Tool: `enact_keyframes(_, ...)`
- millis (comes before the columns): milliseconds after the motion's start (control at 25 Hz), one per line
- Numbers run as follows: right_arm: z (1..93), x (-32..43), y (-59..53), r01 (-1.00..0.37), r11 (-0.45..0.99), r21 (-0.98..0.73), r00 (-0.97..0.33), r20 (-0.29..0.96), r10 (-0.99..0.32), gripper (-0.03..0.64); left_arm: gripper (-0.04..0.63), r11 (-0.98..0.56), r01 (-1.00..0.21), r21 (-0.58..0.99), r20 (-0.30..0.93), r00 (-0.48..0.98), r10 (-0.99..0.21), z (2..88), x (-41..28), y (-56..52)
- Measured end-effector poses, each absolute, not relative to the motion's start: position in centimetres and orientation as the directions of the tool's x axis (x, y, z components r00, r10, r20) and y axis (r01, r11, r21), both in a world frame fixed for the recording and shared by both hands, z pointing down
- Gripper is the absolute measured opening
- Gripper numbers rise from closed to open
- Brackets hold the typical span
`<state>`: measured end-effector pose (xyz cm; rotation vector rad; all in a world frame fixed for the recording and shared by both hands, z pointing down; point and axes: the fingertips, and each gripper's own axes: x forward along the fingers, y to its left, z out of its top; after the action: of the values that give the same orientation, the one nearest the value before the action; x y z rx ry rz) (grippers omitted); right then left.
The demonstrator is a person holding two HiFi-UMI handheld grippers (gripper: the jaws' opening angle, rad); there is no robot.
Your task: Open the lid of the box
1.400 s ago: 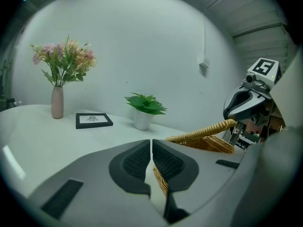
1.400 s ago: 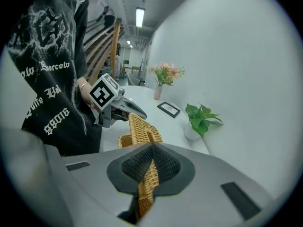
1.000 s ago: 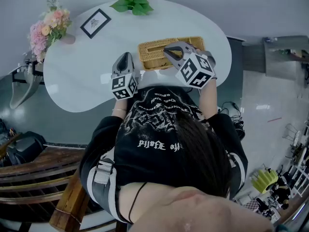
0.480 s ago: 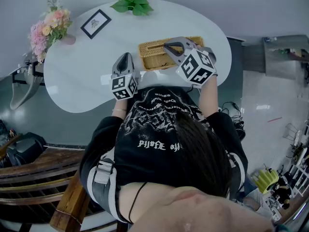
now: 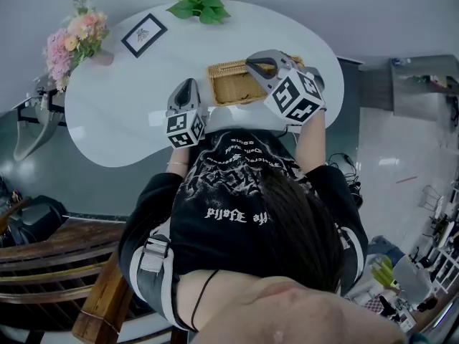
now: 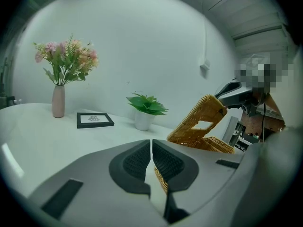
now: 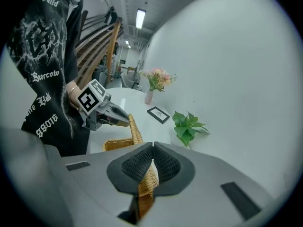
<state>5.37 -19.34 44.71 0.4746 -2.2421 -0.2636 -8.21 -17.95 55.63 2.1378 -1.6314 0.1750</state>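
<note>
A woven wicker box sits on the white table near its front edge. Its lid stands tilted up, hinged along the far side, and the inside of the box shows. My right gripper is shut on the lid's free edge, and wicker shows between its pads. My left gripper is shut with nothing in it, its tips at the box's left end. The left gripper view looks past its closed jaws to the raised lid and the right gripper.
At the table's far edge stands a potted green plant. A black picture frame lies left of it, and a vase of pink flowers is at the far left. The table's curved front edge runs against my body.
The right gripper has lifted with the lid in it, so the lid has swung up and the box's inside now shows. The left gripper has stayed put.
</note>
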Motion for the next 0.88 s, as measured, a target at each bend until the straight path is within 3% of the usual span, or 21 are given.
enact_keyframes(880, 43.2, 4.8, -21.8, -0.265, 0.875, 0.406, -0.596, 0.644, -0.479, 0.032, 0.032, -0.205, -0.941, 0.269, 0.350, 0.294, -0.889, 55.2, -8.2, -17.8)
